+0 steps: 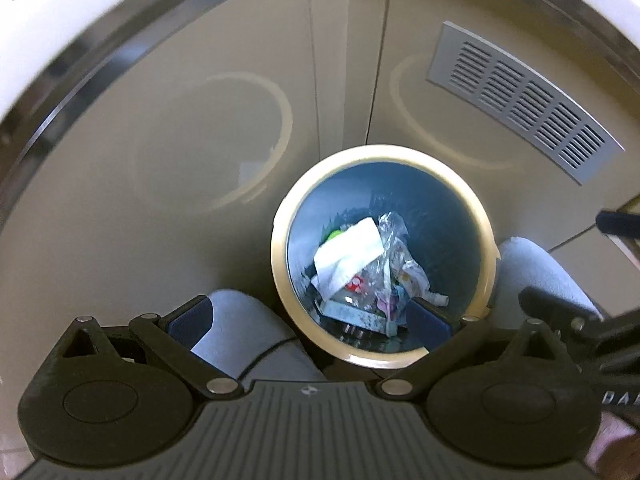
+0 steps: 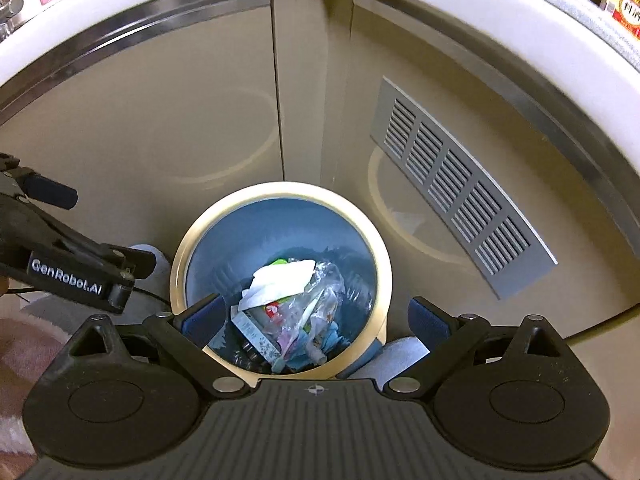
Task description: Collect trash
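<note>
Both of my grippers hang over a round bin [image 1: 280, 236], fingers spread wide and grasping nothing. On my left gripper [image 1: 310, 318], one blue pad sits outside the bin's cream rim and the other over its near inside edge. Down in the blue bin lies the trash [image 1: 360, 268]: white paper, crumpled clear plastic and small wrappers. My right gripper [image 2: 316, 318] straddles the bin's near rim. Further right, a grey vent grille [image 2: 460, 188] sits in the beige cabinet panel.
</note>
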